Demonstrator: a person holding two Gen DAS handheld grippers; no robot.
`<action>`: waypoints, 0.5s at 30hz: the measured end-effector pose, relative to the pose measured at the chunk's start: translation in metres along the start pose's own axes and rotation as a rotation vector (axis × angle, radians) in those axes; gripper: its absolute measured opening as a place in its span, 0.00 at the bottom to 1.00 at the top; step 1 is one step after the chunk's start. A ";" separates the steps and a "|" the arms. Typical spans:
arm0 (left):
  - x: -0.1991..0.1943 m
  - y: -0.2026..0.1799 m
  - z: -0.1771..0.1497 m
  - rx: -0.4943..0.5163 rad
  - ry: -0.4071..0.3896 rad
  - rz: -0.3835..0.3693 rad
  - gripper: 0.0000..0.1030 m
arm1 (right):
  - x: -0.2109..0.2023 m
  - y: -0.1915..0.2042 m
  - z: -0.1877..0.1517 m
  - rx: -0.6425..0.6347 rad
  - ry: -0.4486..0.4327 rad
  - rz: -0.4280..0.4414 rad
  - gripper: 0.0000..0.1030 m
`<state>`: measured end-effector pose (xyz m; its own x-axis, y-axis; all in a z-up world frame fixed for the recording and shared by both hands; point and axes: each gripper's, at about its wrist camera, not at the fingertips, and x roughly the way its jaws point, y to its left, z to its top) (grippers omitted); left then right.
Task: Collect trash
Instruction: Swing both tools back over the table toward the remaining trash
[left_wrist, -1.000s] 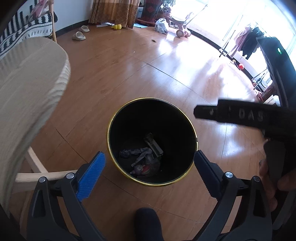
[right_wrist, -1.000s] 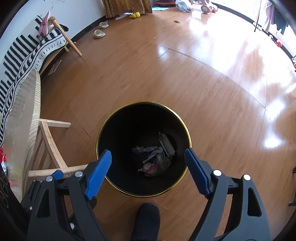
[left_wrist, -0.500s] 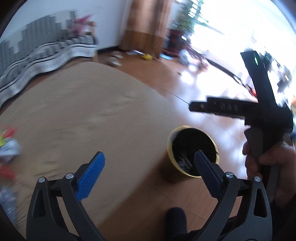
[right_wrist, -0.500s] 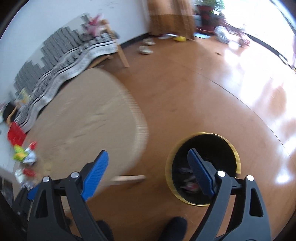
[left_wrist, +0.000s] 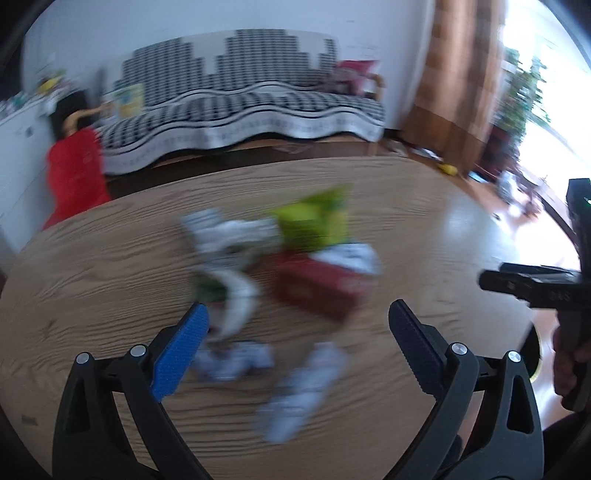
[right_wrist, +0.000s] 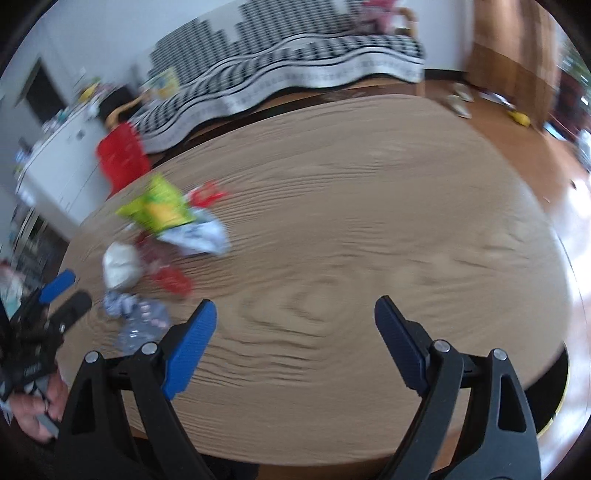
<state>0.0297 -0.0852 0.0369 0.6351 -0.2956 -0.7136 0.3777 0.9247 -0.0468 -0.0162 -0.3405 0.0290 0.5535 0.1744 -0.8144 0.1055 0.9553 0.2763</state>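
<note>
While frames blur, we see left gripper spread wide, empty, above oval light-wood table. Right gripper also wide, empty, over bare wood. Crumpled wrapper pile: yellow-green bag, red packet, clear plastic, frame centre. Black gold-rimmed bin lower right, contents hidden.

**Daylit room, heavy motion blur**

Strong daylight pours in from the window on the right, blown out to white, and lays a glare patch on the wooden floor. Motion blur smears both views: the trash pile on the table is soft and streaked, the striped sofa likewise. Only the gripper fingers stay sharp. Fisheye curvature bends the edges, with dark corners.
</note>
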 end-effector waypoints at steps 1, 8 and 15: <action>0.003 0.014 -0.001 -0.016 0.007 0.014 0.92 | 0.006 0.012 0.001 -0.019 0.008 0.015 0.82; 0.043 0.065 -0.006 -0.053 0.102 0.031 0.92 | 0.046 0.074 0.003 -0.123 0.067 0.101 0.82; 0.073 0.079 -0.003 -0.063 0.129 0.004 0.92 | 0.081 0.100 0.005 -0.171 0.113 0.100 0.82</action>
<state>0.1040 -0.0333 -0.0211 0.5428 -0.2622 -0.7979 0.3299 0.9402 -0.0845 0.0434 -0.2321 -0.0065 0.4574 0.2870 -0.8417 -0.0921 0.9567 0.2762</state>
